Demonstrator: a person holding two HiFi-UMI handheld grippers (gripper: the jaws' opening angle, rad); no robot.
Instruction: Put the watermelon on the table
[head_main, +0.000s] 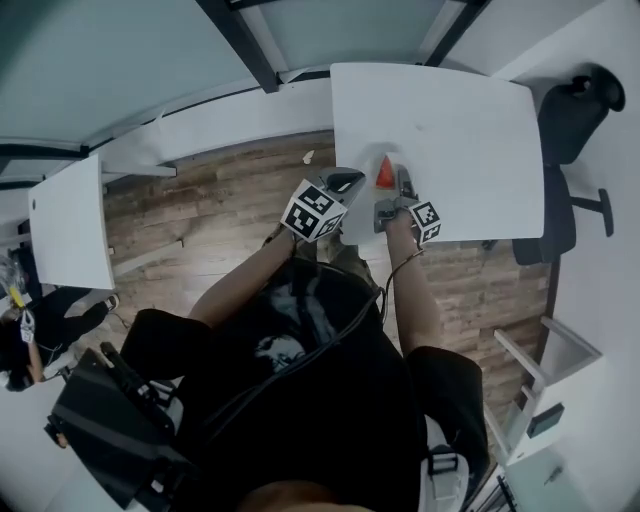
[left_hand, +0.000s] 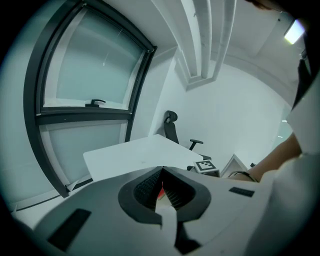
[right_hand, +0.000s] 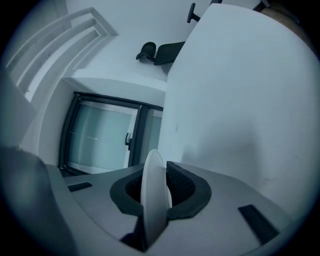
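Table (head_main: 450, 130); apparently watermelon (head_main: 385, 173) in right jaws

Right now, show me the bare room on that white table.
The table is bare from its far edge to the chair side. Only its near left corner is crowded: the left gripper with watermelon, the right gripper with a plate.

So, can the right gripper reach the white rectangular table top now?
Probably yes: the right gripper, shut on a round white plate, hangs over the white rectangular table's near edge, and nothing stands between them.
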